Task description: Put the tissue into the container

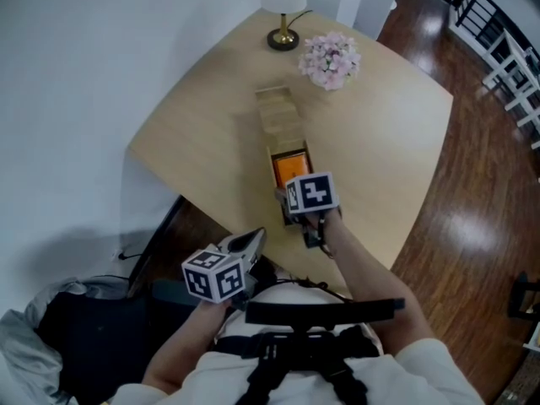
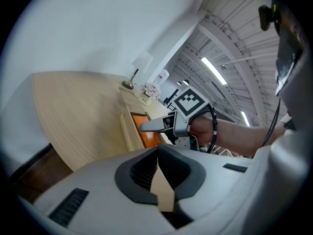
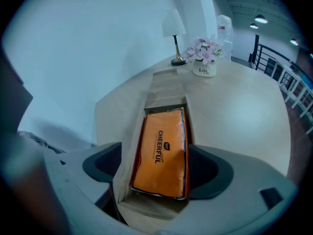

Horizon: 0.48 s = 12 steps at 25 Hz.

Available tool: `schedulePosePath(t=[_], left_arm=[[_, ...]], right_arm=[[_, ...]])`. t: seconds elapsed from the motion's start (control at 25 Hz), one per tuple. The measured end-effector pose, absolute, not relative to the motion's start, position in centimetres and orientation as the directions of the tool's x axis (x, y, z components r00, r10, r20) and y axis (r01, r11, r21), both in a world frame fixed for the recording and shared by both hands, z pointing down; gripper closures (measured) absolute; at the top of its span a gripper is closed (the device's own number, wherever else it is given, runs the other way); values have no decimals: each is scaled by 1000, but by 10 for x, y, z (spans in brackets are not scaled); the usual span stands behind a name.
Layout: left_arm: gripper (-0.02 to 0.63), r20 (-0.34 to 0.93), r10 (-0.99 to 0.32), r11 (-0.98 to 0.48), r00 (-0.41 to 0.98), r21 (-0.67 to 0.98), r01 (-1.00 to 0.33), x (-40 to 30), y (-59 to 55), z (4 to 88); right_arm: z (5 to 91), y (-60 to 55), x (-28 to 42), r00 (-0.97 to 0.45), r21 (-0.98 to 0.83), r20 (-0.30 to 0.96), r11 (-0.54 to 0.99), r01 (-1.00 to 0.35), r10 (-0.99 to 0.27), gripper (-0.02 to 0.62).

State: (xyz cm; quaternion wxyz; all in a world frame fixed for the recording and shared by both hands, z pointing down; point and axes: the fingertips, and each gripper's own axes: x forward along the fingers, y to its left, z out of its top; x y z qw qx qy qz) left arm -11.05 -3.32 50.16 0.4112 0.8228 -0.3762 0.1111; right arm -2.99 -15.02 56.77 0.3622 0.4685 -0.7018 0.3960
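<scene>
Left tool (image 2: 159, 150) pressed together, right tool (image 3: 156, 168) spread over the tissue pack (image 3: 160, 148) lying in the container (image 3: 166, 88).

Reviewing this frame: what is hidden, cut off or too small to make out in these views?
- Head view: the container's near end and part of the tissue pack are hidden under the right gripper.
- Head view: the lamp's shade is cut off by the top edge.
- Right gripper view: the print on the flower pot is too small to read fully.
</scene>
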Motion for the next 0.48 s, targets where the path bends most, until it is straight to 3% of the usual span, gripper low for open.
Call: schedulePosePath(t=[0.48], left_arm=[[611, 448, -568, -425, 690, 559, -712, -101, -58, 473]], right_arm=[[516, -154, -16, -339, -210, 790, 293, -933, -511, 172]])
